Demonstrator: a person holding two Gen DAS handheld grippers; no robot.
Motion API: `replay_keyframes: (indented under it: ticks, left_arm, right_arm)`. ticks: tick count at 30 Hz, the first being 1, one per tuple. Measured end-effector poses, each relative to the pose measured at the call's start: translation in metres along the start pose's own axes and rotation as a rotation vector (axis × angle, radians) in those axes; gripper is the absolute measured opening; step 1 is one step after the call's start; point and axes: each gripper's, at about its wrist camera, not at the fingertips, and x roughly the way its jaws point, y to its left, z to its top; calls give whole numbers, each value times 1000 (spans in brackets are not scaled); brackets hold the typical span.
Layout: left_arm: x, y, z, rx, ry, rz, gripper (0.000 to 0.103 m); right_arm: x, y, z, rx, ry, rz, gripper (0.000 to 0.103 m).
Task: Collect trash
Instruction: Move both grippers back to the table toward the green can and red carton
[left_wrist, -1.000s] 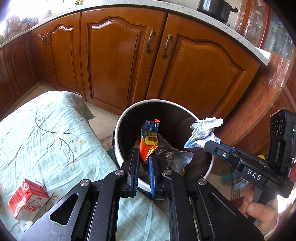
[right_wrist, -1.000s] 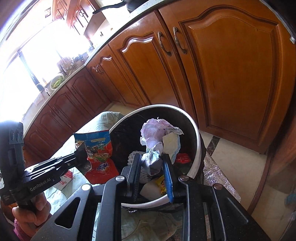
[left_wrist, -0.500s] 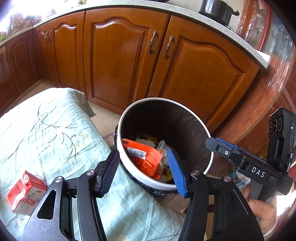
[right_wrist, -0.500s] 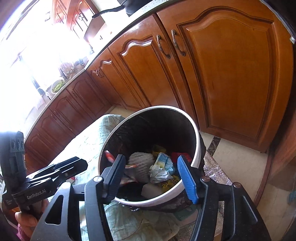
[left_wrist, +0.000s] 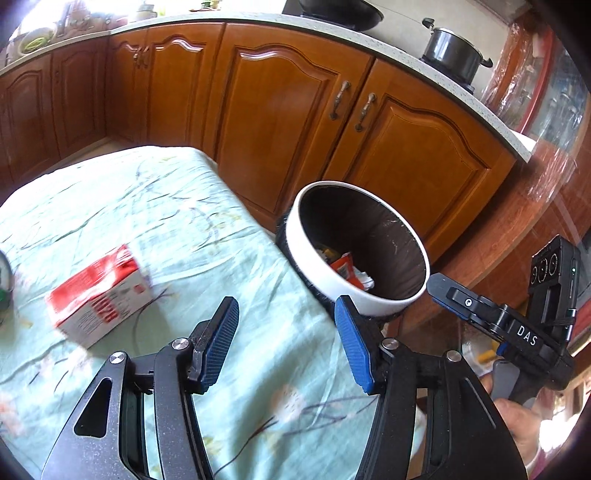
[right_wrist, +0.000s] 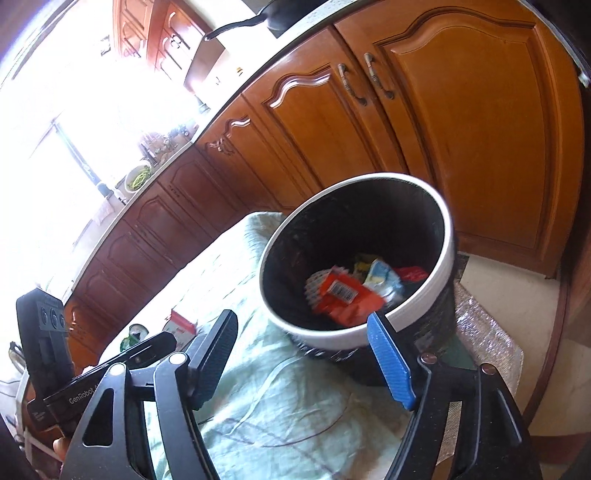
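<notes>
bin (left_wrist: 334, 282) had white rim, dark brown-black inside. wrapper (right_wrist: 347, 295) in it was orange-red with white barcode patch; beside it pale blue-yellow scrap (right_wrist: 382, 275), blurred, maybe crumpled paper. carton (left_wrist: 99, 299) was red and white with red lettering. tablecloth (left_wrist: 177, 214) was pale mint green, thin dark branch and pale flower pattern. cabinets (left_wrist: 288, 122) were warm orange-brown wood. gripper pads (left_wrist: 221, 341) were blue, ribbed, on black frames.

This is a home kitchen. Carved wooden cabinet doors (left_wrist: 413, 155) with metal handles run under a speckled countertop (left_wrist: 461, 88), where a black lidded pot (left_wrist: 452, 55) sits. A bowl of greens (right_wrist: 137, 176) stands by the bright window, and a floral cloth covers the table (left_wrist: 155, 221).
</notes>
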Motion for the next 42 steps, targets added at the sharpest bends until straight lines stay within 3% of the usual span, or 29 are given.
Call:
replay_keyframes:
  ticks: [5, 23, 34, 38, 42]
  left_arm:
    - [-25, 27, -18, -38, -22, 35, 55]
    - [-89, 147, -67, -247, -69, 196, 55]
    - [-112, 204, -60, -337, -118, 286, 55]
    - [-117, 226, -50, -356, -133, 325, 55]
    - [-117, 244, -38, -369, -147, 360, 55]
  right_arm:
    - [7, 22, -17, -16, 33, 36, 80]
    - [55, 114, -56, -134, 176, 155, 80]
    - [90, 166, -60, -157, 236, 214, 80]
    - [111, 177, -61, -117, 283, 236, 81]
    - [141, 181, -55, 1, 312, 215, 82]
